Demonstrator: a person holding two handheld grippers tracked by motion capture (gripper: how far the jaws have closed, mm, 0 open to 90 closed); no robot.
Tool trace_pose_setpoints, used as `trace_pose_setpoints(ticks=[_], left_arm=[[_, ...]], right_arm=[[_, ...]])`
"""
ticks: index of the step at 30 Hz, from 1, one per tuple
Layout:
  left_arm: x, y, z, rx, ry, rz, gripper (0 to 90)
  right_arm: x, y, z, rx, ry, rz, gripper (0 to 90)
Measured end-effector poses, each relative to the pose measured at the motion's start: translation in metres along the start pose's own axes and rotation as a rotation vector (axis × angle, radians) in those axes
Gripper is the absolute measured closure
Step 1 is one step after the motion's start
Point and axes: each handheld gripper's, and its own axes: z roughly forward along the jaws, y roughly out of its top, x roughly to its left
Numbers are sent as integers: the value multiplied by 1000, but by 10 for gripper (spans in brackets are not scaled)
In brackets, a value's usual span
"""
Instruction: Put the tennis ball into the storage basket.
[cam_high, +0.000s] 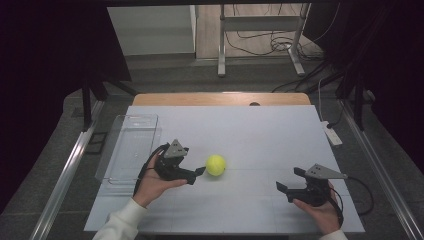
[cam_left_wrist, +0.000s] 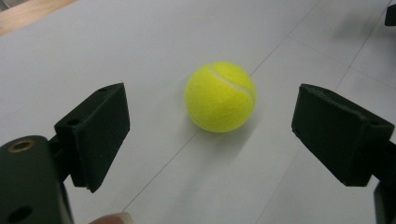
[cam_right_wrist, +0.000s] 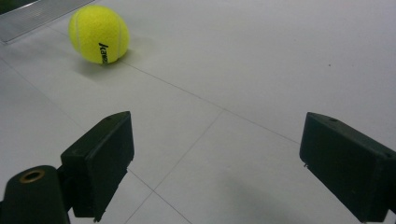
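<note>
A yellow tennis ball (cam_high: 215, 164) lies on the white table cover (cam_high: 265, 135), a little left of the middle. My left gripper (cam_high: 196, 176) sits just left of the ball, pointing at it, jaws open. In the left gripper view the ball (cam_left_wrist: 220, 97) rests just ahead of the open left gripper (cam_left_wrist: 217, 140), between the lines of the two black pads (cam_left_wrist: 95, 135), and neither touches it. My right gripper (cam_high: 289, 179) rests at the front right, open and empty, well apart from the ball. In the right gripper view the ball (cam_right_wrist: 98, 33) lies far off at the upper left of the open right gripper (cam_right_wrist: 224, 161).
A clear plastic tray (cam_high: 131, 145) stands at the table's left edge, close behind my left hand. A white oblong device (cam_high: 332, 134) lies by the right edge. Metal stand legs (cam_high: 221, 45) and cables are on the floor beyond the table.
</note>
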Motion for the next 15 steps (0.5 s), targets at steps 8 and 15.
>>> trace_pose_setpoints(ticks=[8,15], left_arm=[[0,2,8,23,-11,4,116],[1,4,15,41,-15,1,112]], right_arm=[[0,0,0,1,-2,3,100],[0,0,0,3,-2,4,100]])
